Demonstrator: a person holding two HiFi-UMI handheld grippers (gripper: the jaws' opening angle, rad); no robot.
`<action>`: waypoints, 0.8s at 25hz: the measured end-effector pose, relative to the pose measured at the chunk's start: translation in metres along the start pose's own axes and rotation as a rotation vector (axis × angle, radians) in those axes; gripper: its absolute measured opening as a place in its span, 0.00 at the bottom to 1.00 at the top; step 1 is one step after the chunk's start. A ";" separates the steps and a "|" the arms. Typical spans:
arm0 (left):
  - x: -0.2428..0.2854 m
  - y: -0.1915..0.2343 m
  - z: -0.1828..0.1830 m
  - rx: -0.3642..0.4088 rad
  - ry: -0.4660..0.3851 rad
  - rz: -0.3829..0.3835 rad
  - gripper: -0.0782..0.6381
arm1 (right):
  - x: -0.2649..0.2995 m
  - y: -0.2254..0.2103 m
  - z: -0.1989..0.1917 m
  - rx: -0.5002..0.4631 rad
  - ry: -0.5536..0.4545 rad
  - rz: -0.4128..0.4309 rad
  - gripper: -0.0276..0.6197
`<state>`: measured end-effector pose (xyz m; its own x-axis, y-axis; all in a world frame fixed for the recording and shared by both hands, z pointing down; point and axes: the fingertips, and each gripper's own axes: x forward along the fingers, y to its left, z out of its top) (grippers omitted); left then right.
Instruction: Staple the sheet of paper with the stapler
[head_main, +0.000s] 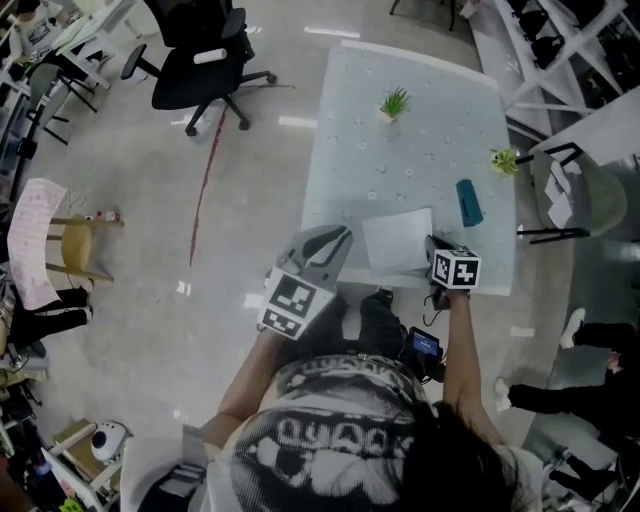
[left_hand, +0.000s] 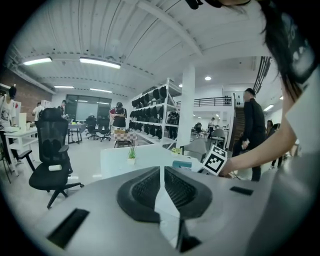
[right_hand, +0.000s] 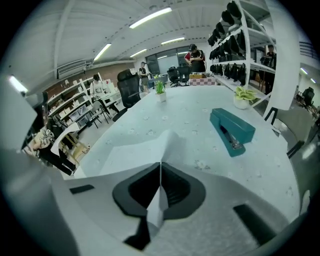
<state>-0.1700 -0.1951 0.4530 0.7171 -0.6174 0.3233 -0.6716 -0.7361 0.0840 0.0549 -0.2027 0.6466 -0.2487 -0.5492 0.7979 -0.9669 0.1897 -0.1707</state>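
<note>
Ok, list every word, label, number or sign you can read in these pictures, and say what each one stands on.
No text can be read in any view.
Cubes on the left gripper and the right gripper: square black-and-white markers, no letters or digits.
stapler: no label shows.
sheet of paper: nothing legible shows.
shirt: pale print, too unclear to read.

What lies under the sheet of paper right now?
The sheet of paper lies on the table, its near edge pinched in the right gripper. Whatever it covers is hidden; the stapler lies beside it, apart.
</note>
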 end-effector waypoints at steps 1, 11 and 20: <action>0.005 -0.005 0.001 0.004 0.002 -0.013 0.14 | -0.005 -0.008 -0.003 0.016 -0.004 -0.005 0.06; 0.059 -0.054 0.011 0.022 0.028 -0.073 0.14 | -0.048 -0.100 -0.040 0.197 -0.041 -0.064 0.06; 0.099 -0.091 0.019 0.037 0.062 -0.084 0.14 | -0.062 -0.158 -0.044 0.244 -0.048 -0.049 0.06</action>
<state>-0.0341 -0.1945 0.4592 0.7570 -0.5355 0.3743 -0.6014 -0.7950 0.0791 0.2254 -0.1627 0.6501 -0.1976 -0.5923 0.7811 -0.9618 -0.0369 -0.2713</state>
